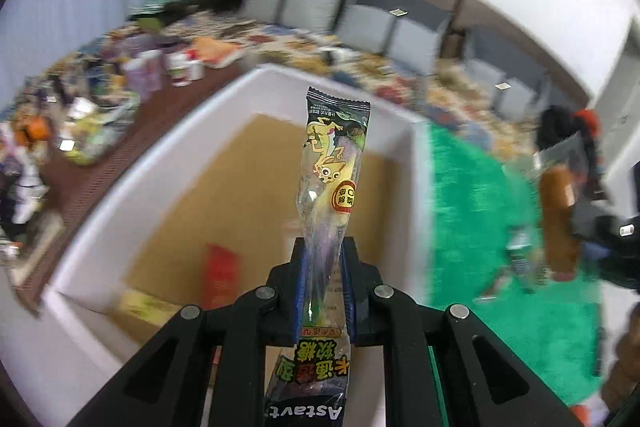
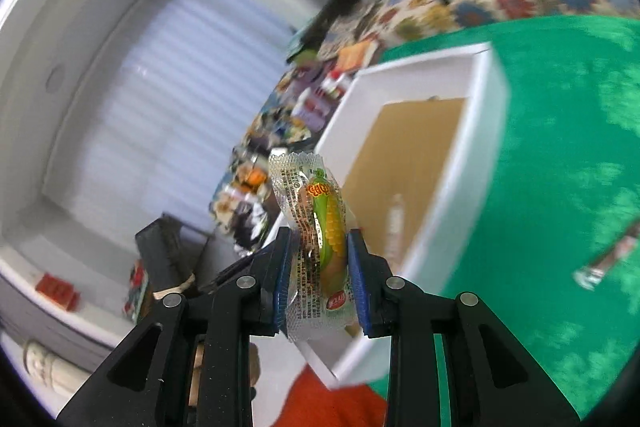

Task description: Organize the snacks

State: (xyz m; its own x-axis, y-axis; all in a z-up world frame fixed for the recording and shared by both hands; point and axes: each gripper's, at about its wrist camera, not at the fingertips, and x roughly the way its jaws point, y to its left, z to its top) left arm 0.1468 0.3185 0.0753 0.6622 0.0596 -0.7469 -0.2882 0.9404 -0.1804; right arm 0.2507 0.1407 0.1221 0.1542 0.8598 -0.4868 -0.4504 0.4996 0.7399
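1. The left gripper [image 1: 323, 259] is clenched on a long candy packet [image 1: 334, 163], which stands up toward 12 o'clock over the white box [image 1: 160, 155].
2. The right gripper [image 2: 320, 263] grasps a corn-shaped candy [image 2: 326, 231] (clear wrapper); the box lies at its 1 o'clock.

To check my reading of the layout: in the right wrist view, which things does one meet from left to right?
Window blind → corn-candy packet held in the right claw → white box → green mat → snack stick lying on the mat.
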